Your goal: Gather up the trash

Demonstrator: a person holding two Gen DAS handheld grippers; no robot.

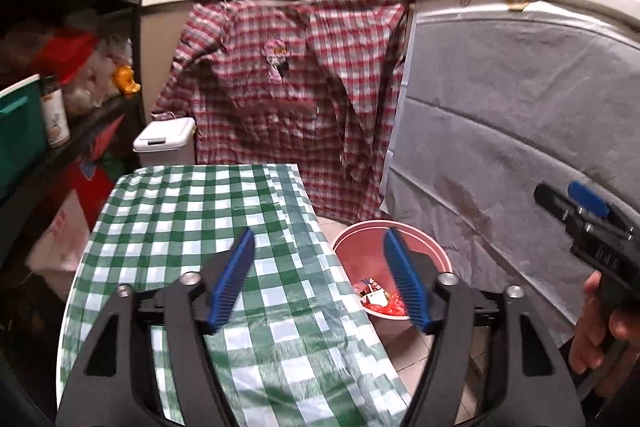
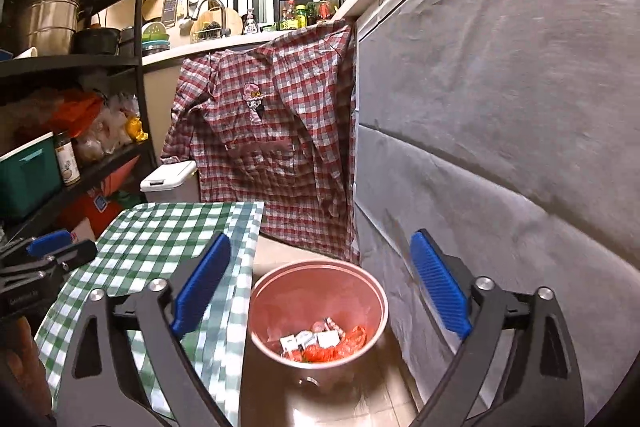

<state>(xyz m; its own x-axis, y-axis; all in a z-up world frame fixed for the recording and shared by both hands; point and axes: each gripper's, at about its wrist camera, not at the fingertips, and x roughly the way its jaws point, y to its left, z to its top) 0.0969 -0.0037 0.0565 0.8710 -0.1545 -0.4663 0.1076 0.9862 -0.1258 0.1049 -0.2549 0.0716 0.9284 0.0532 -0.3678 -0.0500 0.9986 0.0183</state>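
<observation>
Both tongs spread wide, nothing between the blue pads: left gripper low centre over the green-checked tablecloth edge, right gripper low centre above the pink bin. Trash (red and white wrappers) sits at the bin's bottom, lower centre of the right view, on the floor between the table and the grey-draped wall.

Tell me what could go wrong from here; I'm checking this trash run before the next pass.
1. The pink bin stands on the floor close against the table's hanging green checked cloth; a low sweep by the open left gripper could snag the cloth.
2. The open right gripper is near the grey sheet and could catch it.
</observation>
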